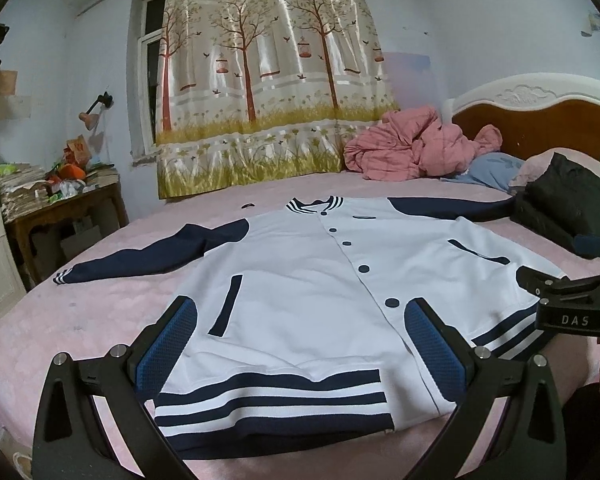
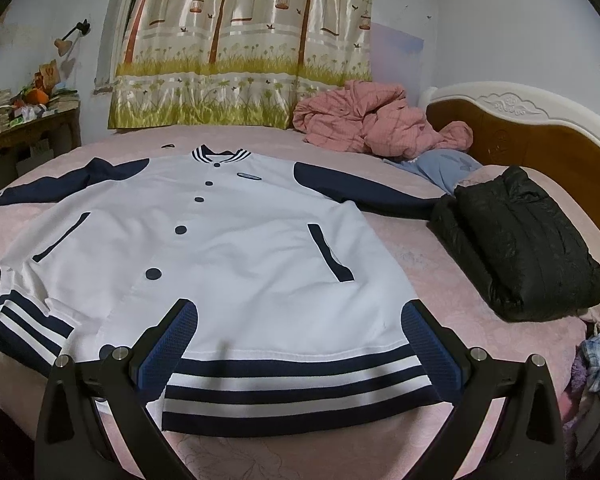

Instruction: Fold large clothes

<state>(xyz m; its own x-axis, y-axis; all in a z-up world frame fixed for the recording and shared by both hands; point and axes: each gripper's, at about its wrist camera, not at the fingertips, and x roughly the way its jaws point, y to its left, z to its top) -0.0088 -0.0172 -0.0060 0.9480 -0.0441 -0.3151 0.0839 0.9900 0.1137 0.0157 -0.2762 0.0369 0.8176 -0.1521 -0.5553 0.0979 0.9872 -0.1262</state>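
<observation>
Currently the jacket point(image 1: 300, 280) lies flat and face up on the bed point(image 1: 100, 312), buttoned, with both navy sleeves spread outward and the striped hem point(image 1: 272, 400) nearest the cameras. No fold is visible, so the task appears to be at its start: the sleeves, the sides and the lengthwise fold all remain to be done.

The left tool point(image 1: 300, 356) hovers over the left half of the hem with its fingers spread wide and nothing between them. The right tool point(image 2: 300, 352) hangs over the right half of the hem, likewise spread wide and empty. Whether either fingertip touches the fabric cannot be determined.

View differences:
- The left wrist view shows the left sleeve point(image 1: 152, 252) fully extended to its striped cuff, a cluttered worktop point(image 1: 60, 204) by the wall, and part of the right tool's body at the frame's right edge.
- The right wrist view shows the right sleeve point(image 2: 364, 192) running up to a folded black garment point(image 2: 516, 240), where its cuff is hidden, and the full pink blanket point(image 2: 376, 124) by the headboard point(image 2: 540, 140).
</observation>
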